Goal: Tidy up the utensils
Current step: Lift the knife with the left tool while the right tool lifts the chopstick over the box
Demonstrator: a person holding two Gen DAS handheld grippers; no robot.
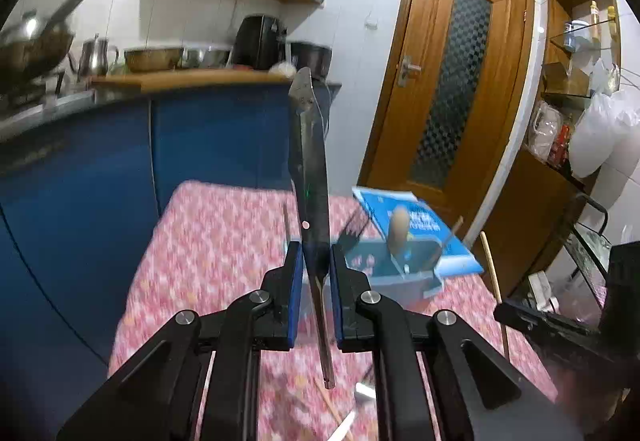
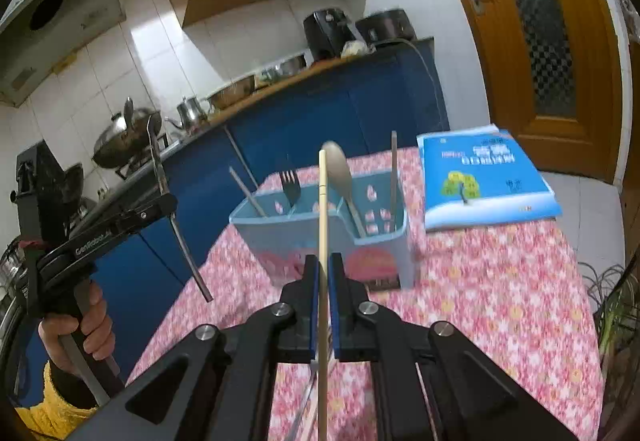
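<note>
My left gripper [image 1: 316, 247] is shut on a metal spoon [image 1: 310, 161] that stands upright, bowl at the top, above the pink floral table [image 1: 208, 261]. The right wrist view shows this gripper [image 2: 168, 201] at the left with the spoon [image 2: 158, 157], carried by a hand [image 2: 80, 325]. My right gripper [image 2: 323, 259] is shut on a pale wooden chopstick [image 2: 322, 201] pointing up. Just beyond it stands a light blue utensil holder [image 2: 256, 241] with a dark fork [image 2: 290, 185], a brown spoon [image 2: 340, 169] and thin sticks inside. The holder [image 1: 400, 281] lies beyond the left fingers.
A blue book [image 2: 488, 177] lies on the table right of the holder. Loose chopsticks [image 1: 332, 413] lie on the cloth under the left gripper. Blue counter cabinets [image 2: 320, 113] with a wok and kettle run behind; a wooden door [image 1: 452, 81] and a plant [image 2: 612, 301] stand to the right.
</note>
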